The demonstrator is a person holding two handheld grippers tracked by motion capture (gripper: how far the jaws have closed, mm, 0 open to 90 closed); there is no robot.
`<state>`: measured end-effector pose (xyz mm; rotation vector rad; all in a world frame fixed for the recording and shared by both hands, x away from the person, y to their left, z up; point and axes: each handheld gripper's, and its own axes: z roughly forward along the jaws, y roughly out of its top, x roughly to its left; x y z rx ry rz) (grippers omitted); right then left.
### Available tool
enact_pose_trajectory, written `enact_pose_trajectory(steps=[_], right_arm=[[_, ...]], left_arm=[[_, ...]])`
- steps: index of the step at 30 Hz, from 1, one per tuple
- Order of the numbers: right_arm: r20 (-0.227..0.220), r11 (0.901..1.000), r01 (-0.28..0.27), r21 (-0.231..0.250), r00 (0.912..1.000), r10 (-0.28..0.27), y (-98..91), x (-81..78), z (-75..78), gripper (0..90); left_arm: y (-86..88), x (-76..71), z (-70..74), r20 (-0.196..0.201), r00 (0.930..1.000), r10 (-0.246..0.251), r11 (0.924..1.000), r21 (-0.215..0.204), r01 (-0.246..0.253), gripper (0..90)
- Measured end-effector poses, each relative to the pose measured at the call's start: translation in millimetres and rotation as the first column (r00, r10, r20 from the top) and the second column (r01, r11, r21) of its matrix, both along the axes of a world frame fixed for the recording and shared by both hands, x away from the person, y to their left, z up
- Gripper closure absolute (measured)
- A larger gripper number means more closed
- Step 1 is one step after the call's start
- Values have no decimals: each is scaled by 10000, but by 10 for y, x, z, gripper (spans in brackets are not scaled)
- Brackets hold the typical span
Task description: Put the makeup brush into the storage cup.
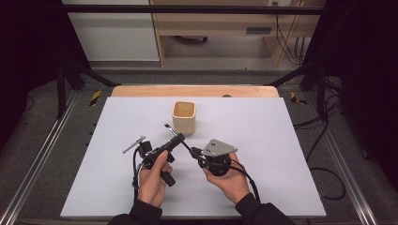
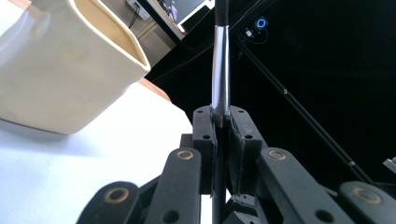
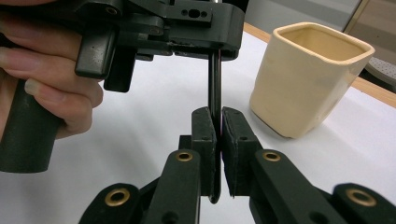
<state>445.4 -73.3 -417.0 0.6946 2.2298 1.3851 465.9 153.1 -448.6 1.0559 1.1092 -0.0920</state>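
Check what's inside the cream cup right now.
The cream cup looks empty from the high view: bare tan inner walls. In the right gripper view its near wall hides the bottom. The pen is still outside.

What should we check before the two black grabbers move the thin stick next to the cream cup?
1. Left gripper shut on the thin black and silver rod: ok, the jaws pinch it.
2. Right gripper shut on the same rod: ok, the pads press its dark lower end.
3. Square cream ceramic cup upright on the white table: ok.
4. Rod tip clear of the cup: ok in the high view, it ends just left of the cup.
5. Cup empty inside: cannot tell, its bottom is hidden.
6. Person's hands steady on both handles: ok.
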Motion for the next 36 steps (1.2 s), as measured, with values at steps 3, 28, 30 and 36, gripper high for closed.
enact_pose_trajectory(steps=[3,28,30,36], right_arm=[[-13,10000,1,-7,10000,-1,-1,1,-3,840],[391,9982,175,566,9990,-198,-211,-8,27,319],[393,9983,235,536,9989,-257,-233,-7,25,276],[359,9970,443,633,9983,-467,-328,7,-1,182]], left_arm=[[0,-3,2,22,10000,-11,10000,-14,11,831],[92,-3,100,872,9953,428,9915,1189,-530,833],[100,-2,120,925,9947,455,9897,1311,-575,833],[110,18,191,1069,9932,451,9832,1715,-631,834]])
